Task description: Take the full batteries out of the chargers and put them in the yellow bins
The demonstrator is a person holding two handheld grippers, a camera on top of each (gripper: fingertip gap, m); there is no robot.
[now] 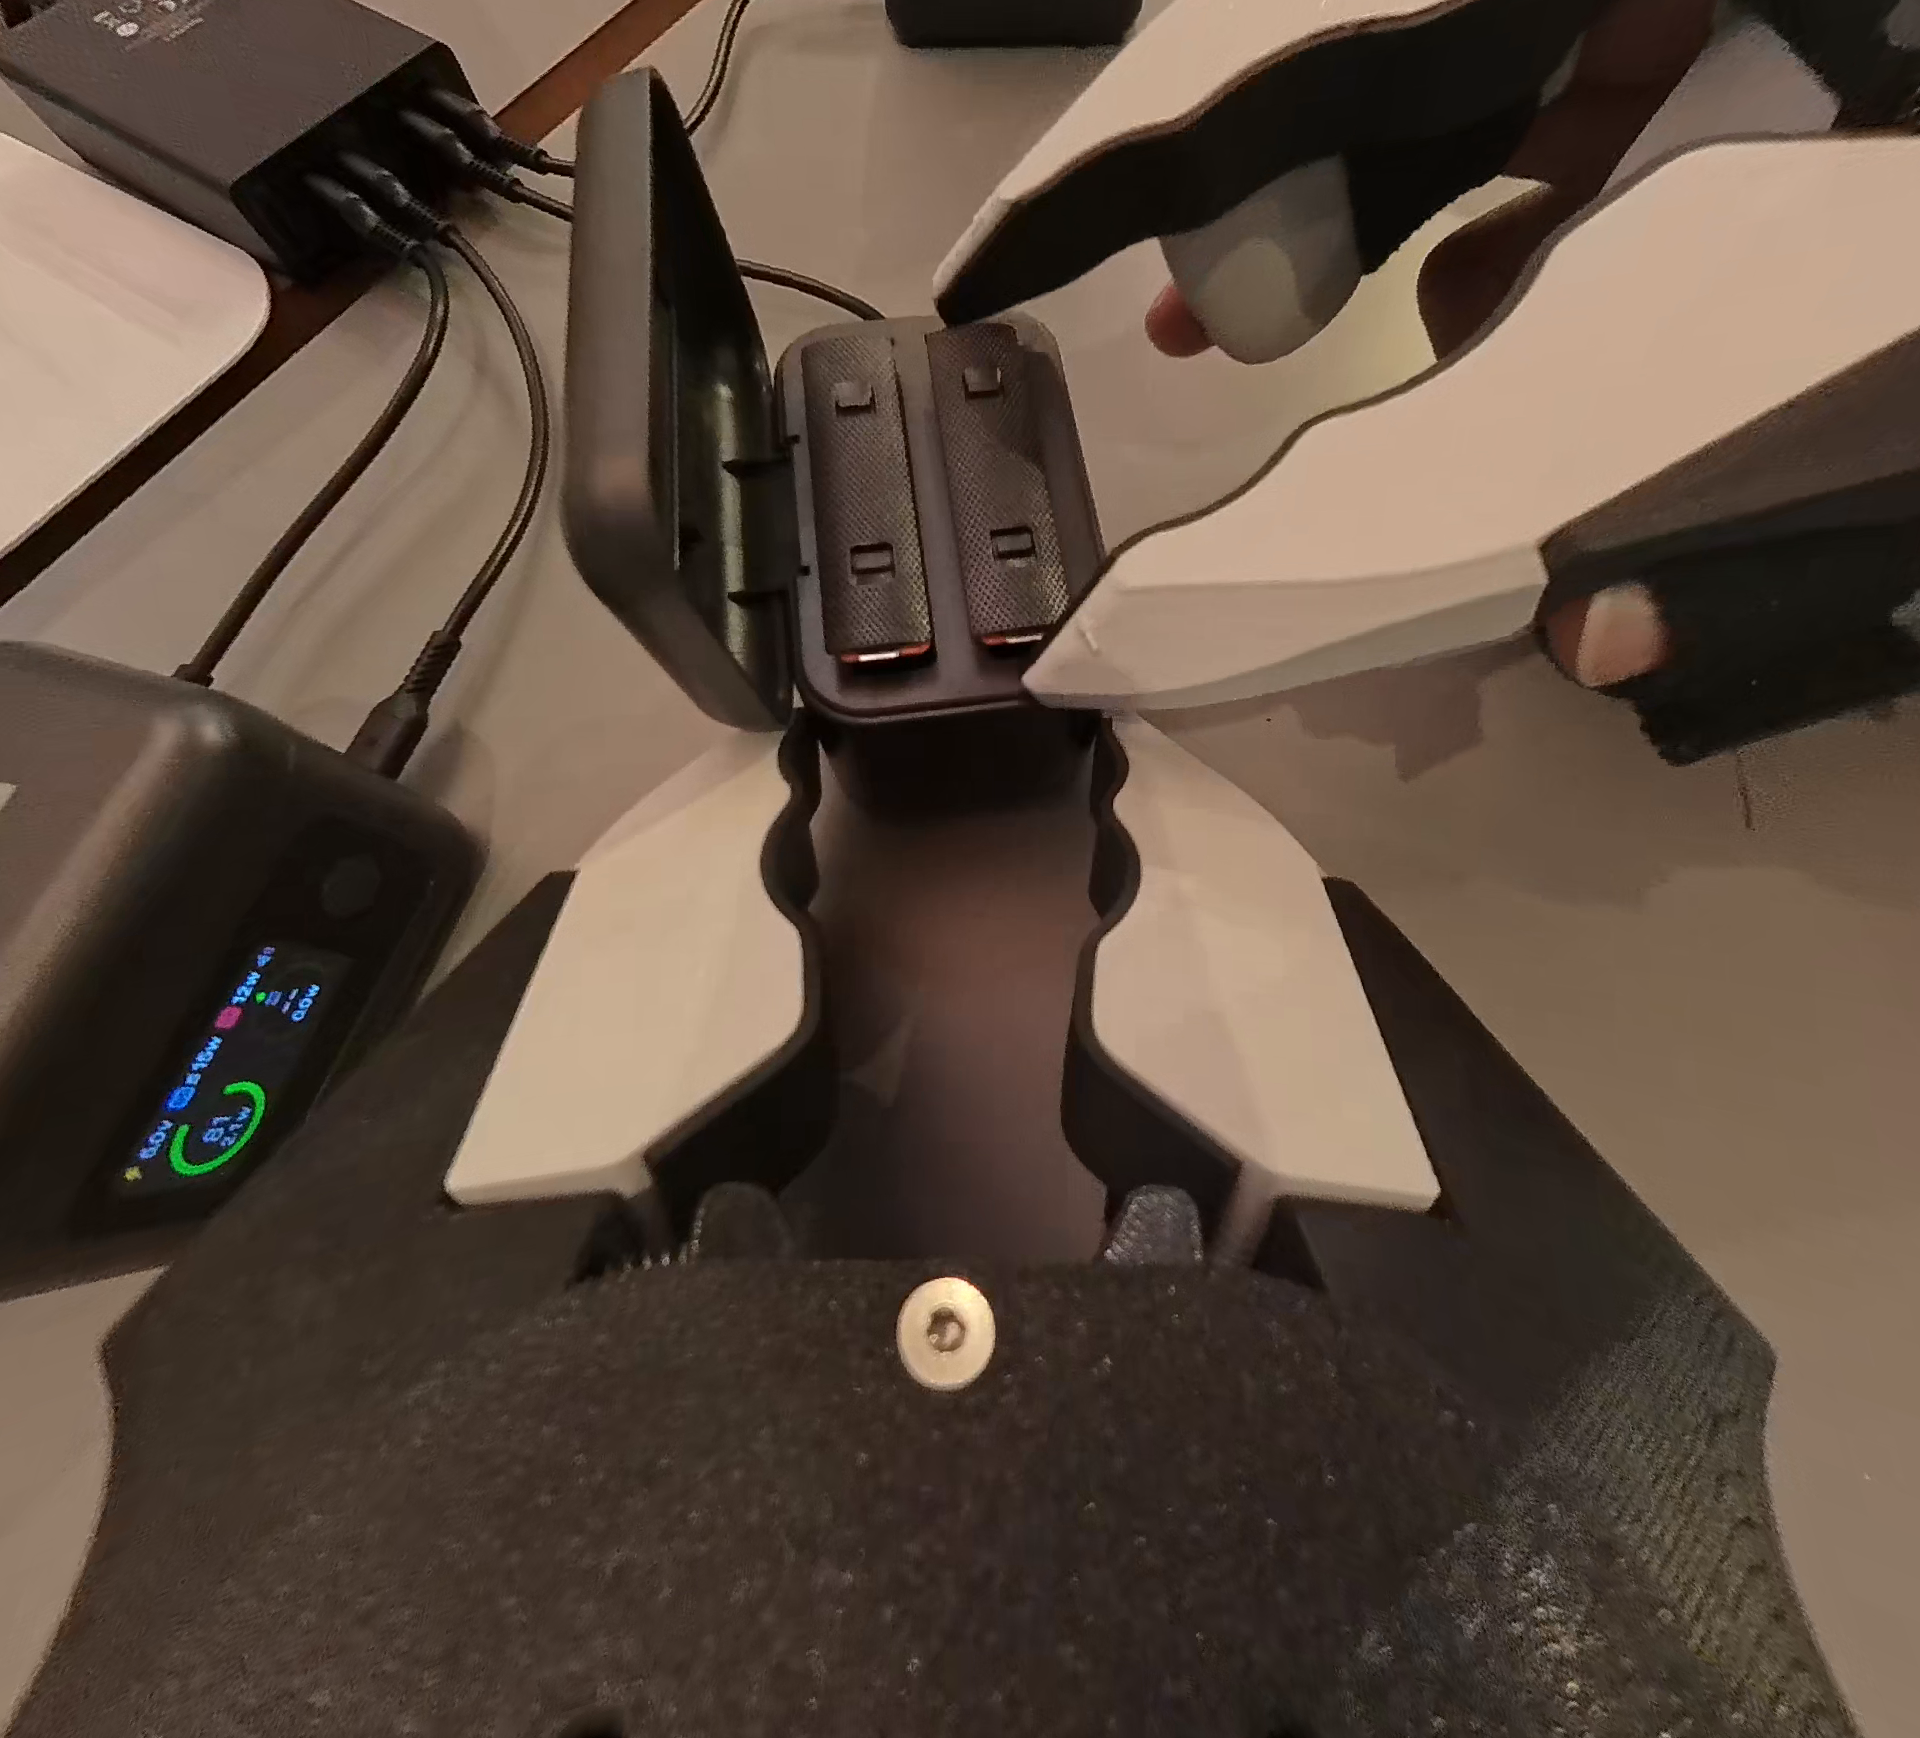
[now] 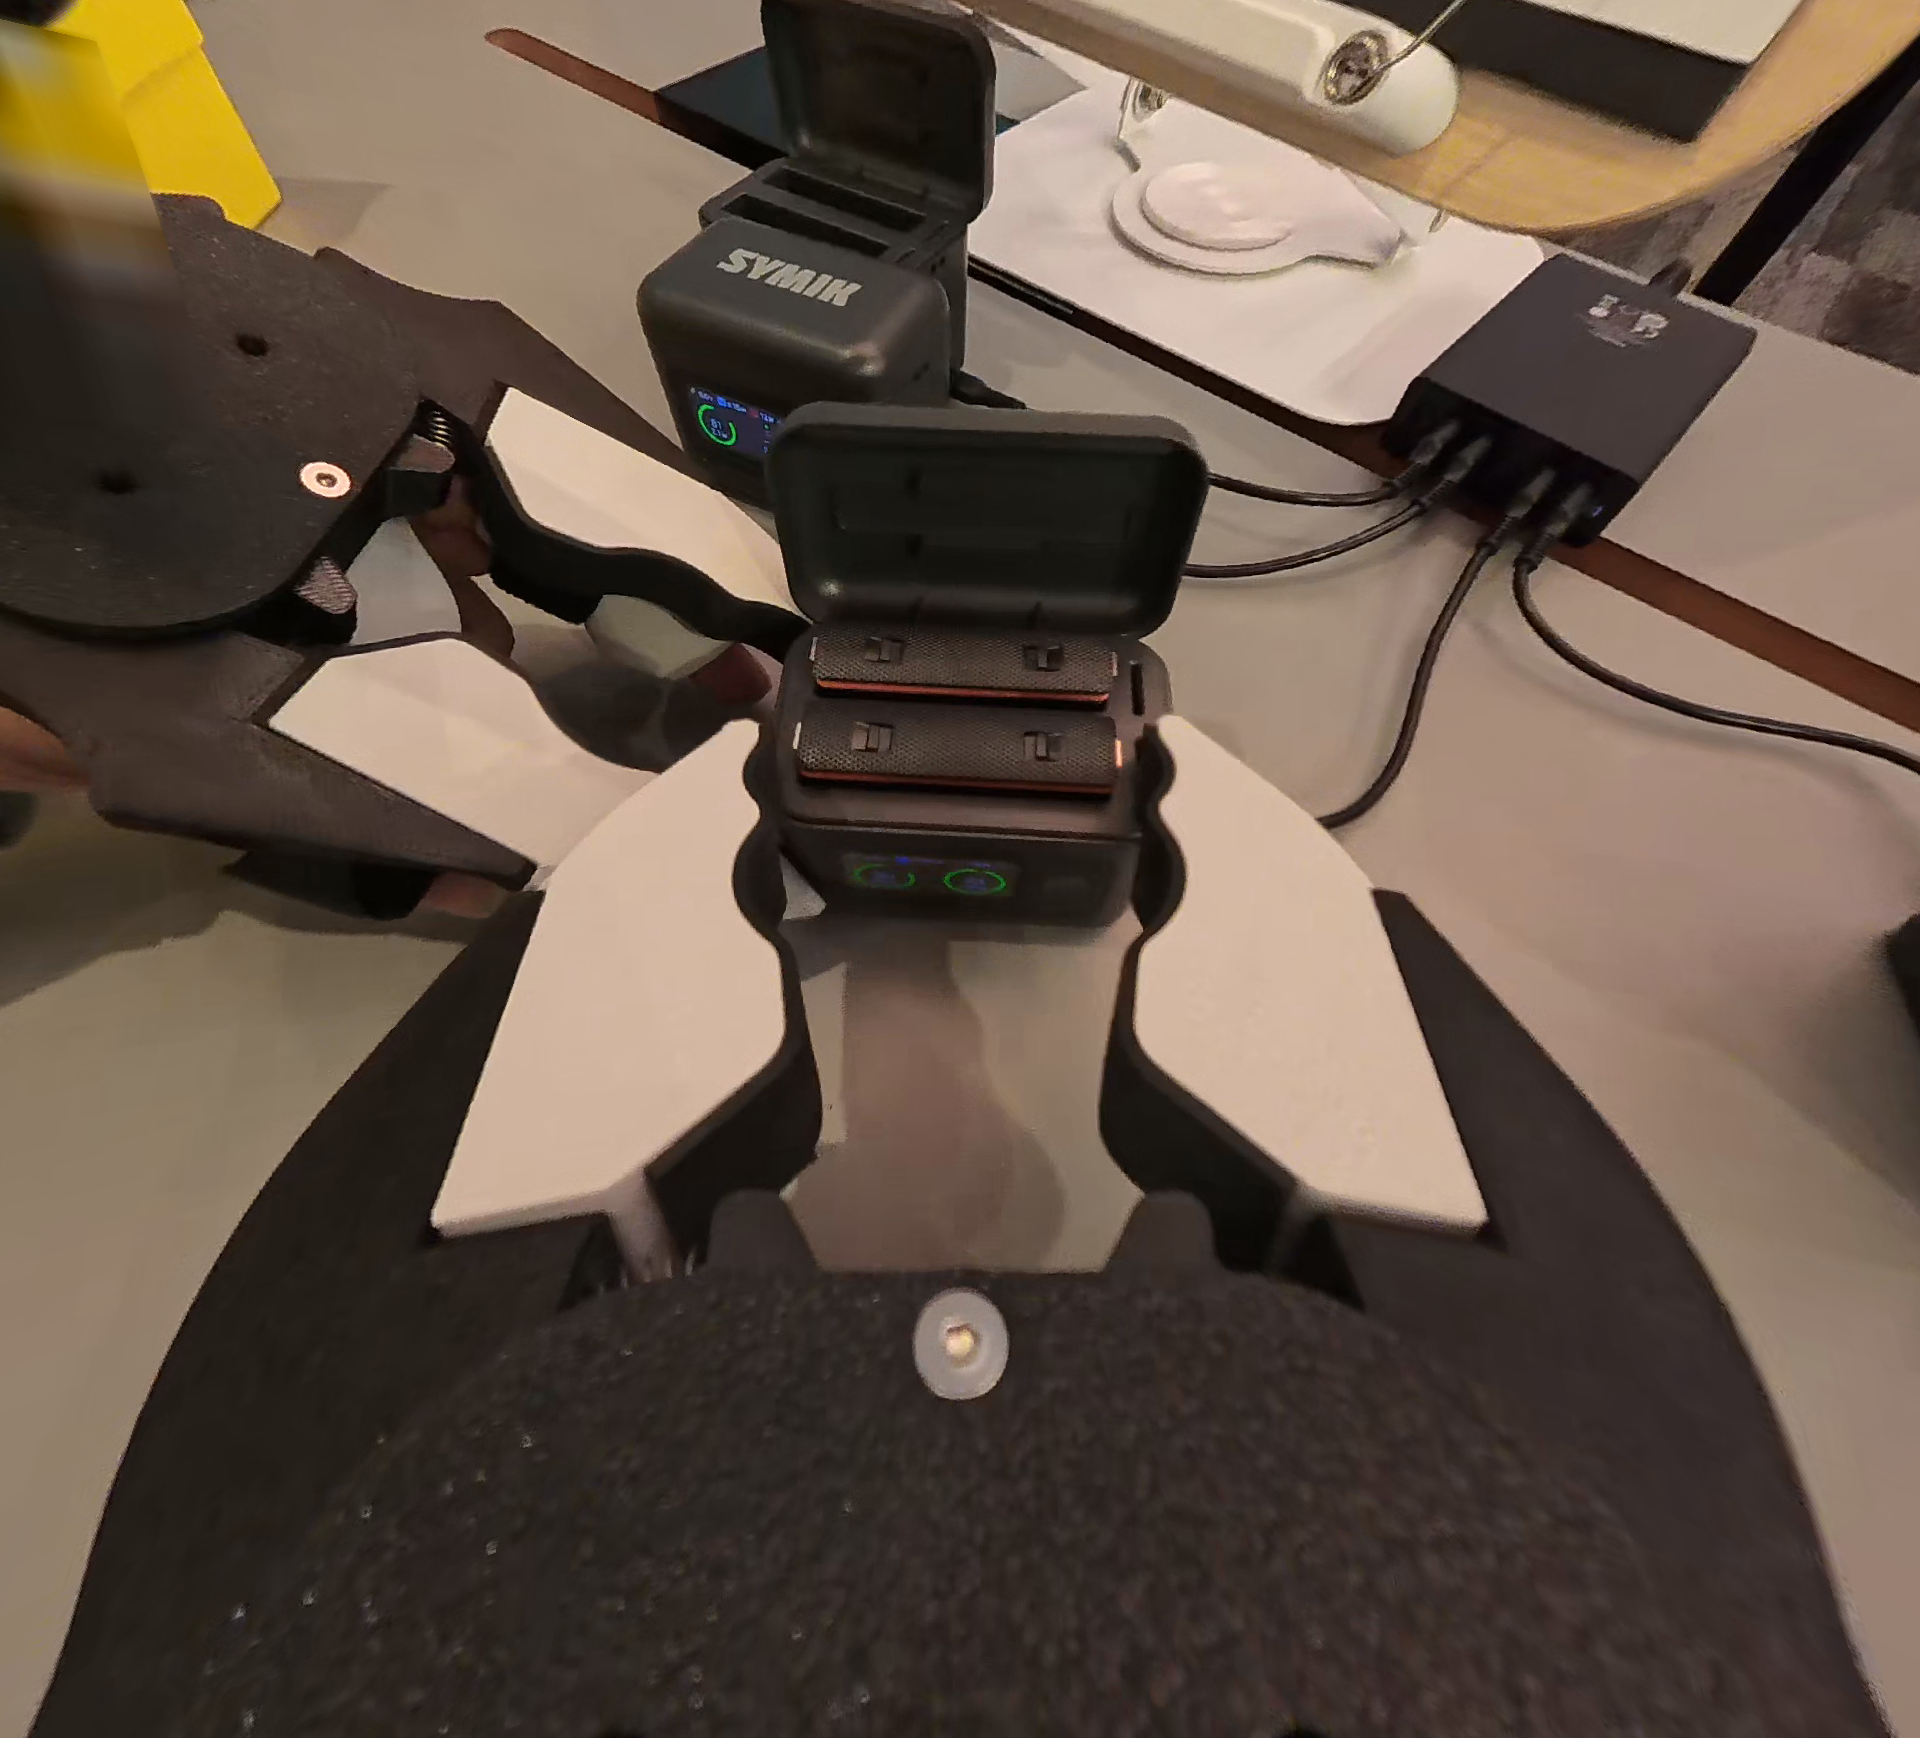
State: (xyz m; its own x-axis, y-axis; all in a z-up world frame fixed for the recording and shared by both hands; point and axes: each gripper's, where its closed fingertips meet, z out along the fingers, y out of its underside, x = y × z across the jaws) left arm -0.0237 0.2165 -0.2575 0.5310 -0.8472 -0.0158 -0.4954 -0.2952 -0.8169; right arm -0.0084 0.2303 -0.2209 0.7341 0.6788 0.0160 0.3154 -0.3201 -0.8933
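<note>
Yellow bin cut off at left edge (partly blurred); second charger half hidden.

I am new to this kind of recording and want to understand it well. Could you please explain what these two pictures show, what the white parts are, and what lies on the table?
There is no robot: a person holds a hand-held claw in each hand, with a camera on each. The white parts are the claw fingers.

The left wrist view looks along the left claw, and the right wrist view along the right claw. Both meet at one black charger with its lid open and two batteries inside. The left claw's fingers flank the charger's body. The right claw's fingers flank the battery nearer to it. Whether either grips yet, I cannot tell.

On the grey table are also a second charger, open and empty, a black power hub with cables, and a yellow bin.
</note>
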